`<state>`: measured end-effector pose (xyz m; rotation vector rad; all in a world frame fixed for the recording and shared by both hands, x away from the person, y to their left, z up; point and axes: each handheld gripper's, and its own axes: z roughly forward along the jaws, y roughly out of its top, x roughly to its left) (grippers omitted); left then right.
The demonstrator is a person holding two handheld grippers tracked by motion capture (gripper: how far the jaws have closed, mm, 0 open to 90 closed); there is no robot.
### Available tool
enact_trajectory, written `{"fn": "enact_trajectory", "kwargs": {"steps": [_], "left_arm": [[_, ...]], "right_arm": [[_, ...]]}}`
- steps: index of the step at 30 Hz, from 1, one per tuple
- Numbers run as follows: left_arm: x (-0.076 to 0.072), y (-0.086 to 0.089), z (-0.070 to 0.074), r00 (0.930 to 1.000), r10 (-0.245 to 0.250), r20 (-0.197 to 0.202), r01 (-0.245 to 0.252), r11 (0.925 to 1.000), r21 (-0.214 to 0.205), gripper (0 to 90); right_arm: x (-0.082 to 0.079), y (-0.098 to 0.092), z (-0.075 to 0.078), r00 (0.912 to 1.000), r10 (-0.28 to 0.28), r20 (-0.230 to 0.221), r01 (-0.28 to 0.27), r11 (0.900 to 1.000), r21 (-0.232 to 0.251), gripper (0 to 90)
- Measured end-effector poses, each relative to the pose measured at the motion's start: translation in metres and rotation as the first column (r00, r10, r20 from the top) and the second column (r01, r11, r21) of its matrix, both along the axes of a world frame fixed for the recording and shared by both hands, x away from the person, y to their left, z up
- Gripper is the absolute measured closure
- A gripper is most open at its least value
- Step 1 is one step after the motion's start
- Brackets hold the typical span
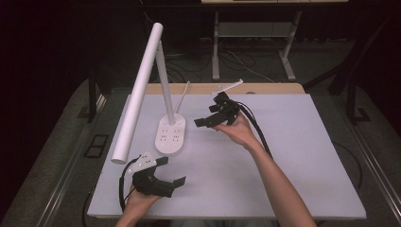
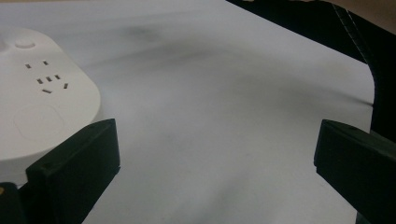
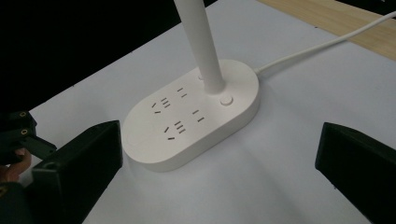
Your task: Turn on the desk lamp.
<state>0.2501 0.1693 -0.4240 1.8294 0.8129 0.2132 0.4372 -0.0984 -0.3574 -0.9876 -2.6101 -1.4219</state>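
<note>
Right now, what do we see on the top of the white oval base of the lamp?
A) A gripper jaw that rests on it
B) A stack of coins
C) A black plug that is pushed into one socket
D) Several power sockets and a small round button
D: in the right gripper view the lamp base carries bare socket slots and a round button beside the pole, with no plug in them and both jaws apart from it.

lamp base point(image 2: 42, 102) cropped, cord point(image 3: 327, 44) cut off

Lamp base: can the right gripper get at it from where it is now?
Probably yes. The right gripper is open beside the lamp base, with bare table between them and nothing blocking.
</note>
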Motion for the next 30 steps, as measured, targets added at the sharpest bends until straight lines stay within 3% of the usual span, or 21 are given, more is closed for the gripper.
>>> {"fn": "enact_trajectory", "kwargs": {"steps": [4,8,9,12,15,30], "left_arm": [[0.0,0.0,0.0,1.0,0.001,0.0,-0.001,1.0,-0.006,0.0],[0.0,0.001,0.0,1.0,0.002,0.004,-0.002,1.0,-0.006,0.0],[0.0,0.001,0.0,1.0,0.002,0.003,-0.002,1.0,-0.004,0.0],[0.0,0.002,0.0,1.0,0.002,0.002,-0.002,1.0,-0.003,0.0],[0.0,0.002,0.0,1.0,0.003,0.001,-0.003,1.0,-0.006,0.0],[0.0,0.002,0.0,1.0,0.009,0.0,-0.009,0.9999,-0.007,0.0]], "right_arm": [[0.003,0.008,-0.004,1.0,0.003,-0.007,-0.003,1.0,0.0,0.5],[0.007,0.014,-0.006,0.9999,0.01,-0.004,-0.01,0.9999,0.001,8.4],[0.008,0.015,-0.007,0.9999,0.016,-0.002,-0.016,0.9999,0.004,16.2],[0.01,0.017,-0.007,0.9999,0.009,0.005,-0.009,0.9999,0.007,18.3],[0.016,0.02,-0.01,1.0,0.002,-0.005,-0.002,0.9998,0.018,29.1],[0.037,0.035,-0.021,0.9987,-0.016,-0.047,0.018,0.9987,0.047,63.2]]}}
